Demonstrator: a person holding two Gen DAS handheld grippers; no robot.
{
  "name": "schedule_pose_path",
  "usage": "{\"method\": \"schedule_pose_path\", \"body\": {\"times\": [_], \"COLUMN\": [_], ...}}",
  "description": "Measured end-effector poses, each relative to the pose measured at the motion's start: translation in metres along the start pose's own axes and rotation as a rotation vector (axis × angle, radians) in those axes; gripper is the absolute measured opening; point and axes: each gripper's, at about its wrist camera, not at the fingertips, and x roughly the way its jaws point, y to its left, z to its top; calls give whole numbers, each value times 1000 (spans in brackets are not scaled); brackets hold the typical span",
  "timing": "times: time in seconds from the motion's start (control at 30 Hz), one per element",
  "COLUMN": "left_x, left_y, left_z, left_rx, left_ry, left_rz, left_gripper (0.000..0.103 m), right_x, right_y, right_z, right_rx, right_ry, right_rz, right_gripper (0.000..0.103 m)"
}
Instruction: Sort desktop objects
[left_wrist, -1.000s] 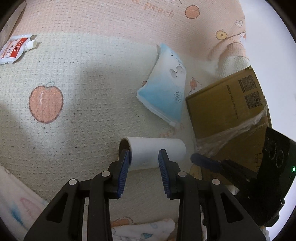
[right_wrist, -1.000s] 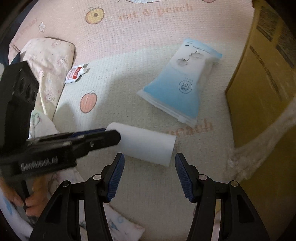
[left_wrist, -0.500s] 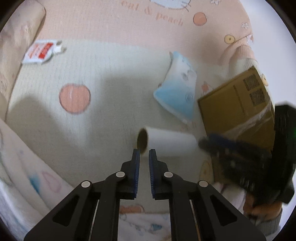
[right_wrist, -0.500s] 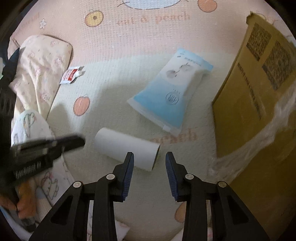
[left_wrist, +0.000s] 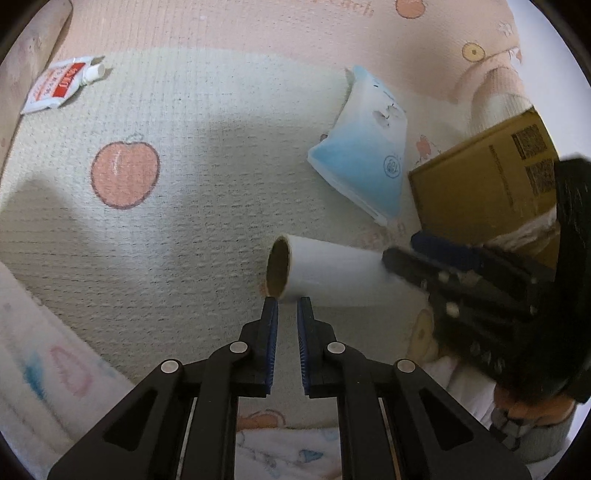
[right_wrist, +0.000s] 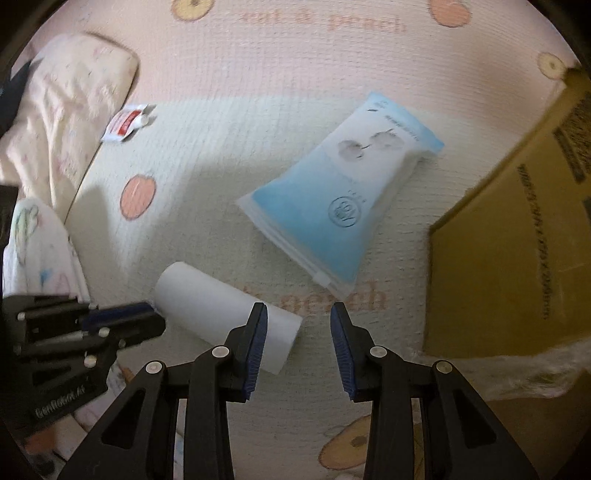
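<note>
Both tools have narrowed around a white paper roll (left_wrist: 325, 273) on the peach-print mat (left_wrist: 184, 206).
The left tool (left_wrist: 287, 306) is clenched empty at its open end; the right tool (right_wrist: 298, 314), released, straddles the far end, neither lifting yet.

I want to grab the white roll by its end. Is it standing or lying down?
Lying down. The roll rests on its side on the mat, its open brown core facing sideways in the left wrist view.

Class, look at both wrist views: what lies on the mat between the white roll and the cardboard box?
Only bare mat lies between the white roll and the cardboard box, seen best in the right wrist view.
</note>
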Motion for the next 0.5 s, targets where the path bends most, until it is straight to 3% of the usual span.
{"method": "schedule_pose_path", "body": {"times": [0.1, 0.37, 0.43, 0.5], "left_x": [2, 11, 13, 15], "left_y": [4, 11, 12, 13], "left_z": [5, 17, 17, 17], "left_rx": [-24, -79, -88, -98], "left_ry": [-3, -11, -11, -6], "left_rz": [-26, -131, -161, -183], "left_gripper": [11, 11, 11, 18], "right_x": [0, 0, 3, 3], "right_y": [-4, -12, -10, -7], "right_z": [-4, -21, -24, -27], "right_rx": [40, 118, 110, 101], "right_ry": [4, 19, 28, 27], "right_rz": [86, 196, 192, 193], "right_gripper": [33, 33, 33, 33]}}
